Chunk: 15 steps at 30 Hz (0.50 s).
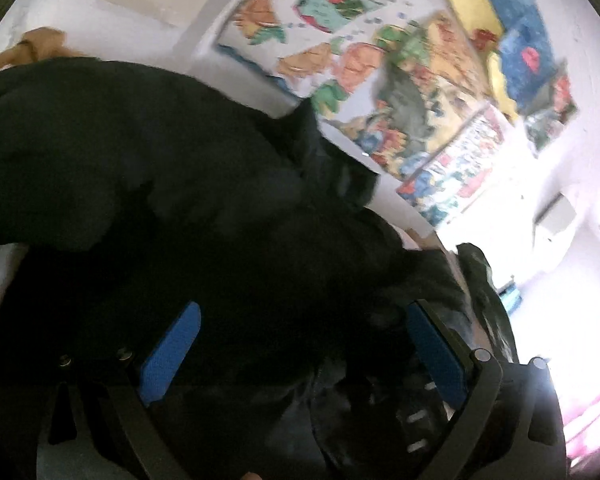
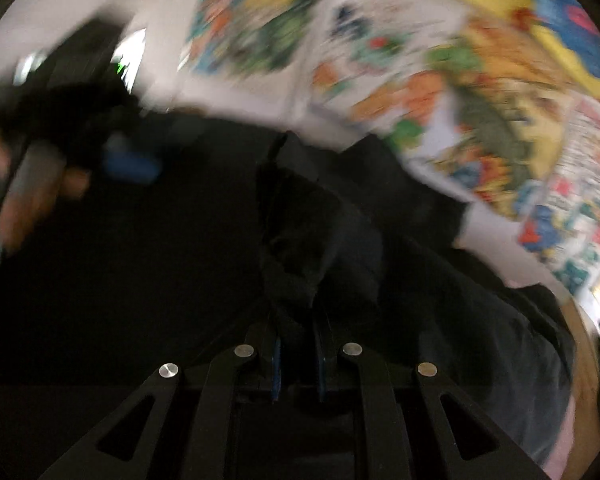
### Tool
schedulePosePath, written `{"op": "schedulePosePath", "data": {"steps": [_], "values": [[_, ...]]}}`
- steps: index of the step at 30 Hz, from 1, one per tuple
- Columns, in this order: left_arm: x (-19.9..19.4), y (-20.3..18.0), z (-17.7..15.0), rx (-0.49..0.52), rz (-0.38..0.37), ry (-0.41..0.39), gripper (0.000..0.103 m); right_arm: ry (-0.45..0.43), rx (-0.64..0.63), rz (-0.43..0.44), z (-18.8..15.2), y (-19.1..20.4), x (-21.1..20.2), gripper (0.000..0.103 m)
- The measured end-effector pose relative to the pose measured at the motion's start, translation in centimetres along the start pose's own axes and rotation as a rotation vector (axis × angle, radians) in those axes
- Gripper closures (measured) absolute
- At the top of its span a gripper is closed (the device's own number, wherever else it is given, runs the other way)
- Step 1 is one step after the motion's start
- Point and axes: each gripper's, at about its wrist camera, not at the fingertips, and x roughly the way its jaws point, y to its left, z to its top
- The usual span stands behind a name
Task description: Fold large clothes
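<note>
A large black garment point(image 1: 148, 168) fills the lower left of the left wrist view and lies on a white sheet with bright cartoon prints point(image 1: 380, 64). My left gripper point(image 1: 300, 320) is open over it, its blue pads point(image 1: 172, 352) wide apart with dark cloth between and under them. In the right wrist view the same garment point(image 2: 380, 240) fills the lower half. My right gripper point(image 2: 298, 344) is shut on a bunched fold of the black cloth. The left gripper also shows, blurred, at the left of the right wrist view point(image 2: 128, 164).
A tan cloth point(image 1: 40, 44) lies beyond the garment at the upper left. A dark green item point(image 1: 484, 280) sits at the right of the garment. The printed sheet point(image 2: 460, 80) extends to the right and far side. Bright window light washes out the right edge.
</note>
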Motion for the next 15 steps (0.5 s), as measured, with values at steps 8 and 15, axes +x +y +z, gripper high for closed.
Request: {"op": "schedulePosePath", "data": {"steps": [8,15], "values": [[3.0,1.3,-2.1,-0.036,-0.008,0.111,0.002,0.062,-0.021,0.063,-2.3,1.5,1.7,0.084],[4.7,2.0,-3.0,-0.076,0.007,0.168,0.005,0.035,-0.028,0.141,-2.7,2.3,-0.1,0.04]]}}
